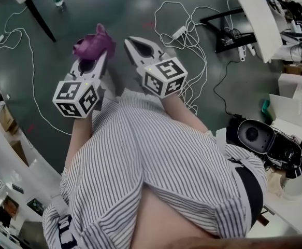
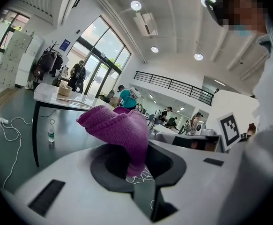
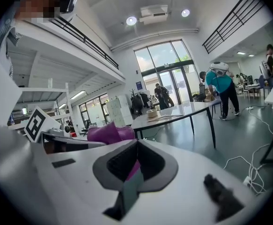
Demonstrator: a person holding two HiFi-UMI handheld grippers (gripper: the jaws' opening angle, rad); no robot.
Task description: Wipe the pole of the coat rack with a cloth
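The left hand-held gripper [image 1: 99, 55] is clamped on a purple cloth [image 2: 120, 125], which bunches up above its jaw tips. The right hand-held gripper [image 1: 134, 44] sits just beside it, jaws narrow, drawn together with nothing between them. Both hang over the dark floor [image 1: 114, 9] in front of a person in a striped shirt [image 1: 156, 160]. A coat rack [image 2: 47, 60] hung with dark clothes stands well apart, beyond a bench [image 2: 56, 100] near the glass doors. White cables [image 1: 192, 35] trail across the floor.
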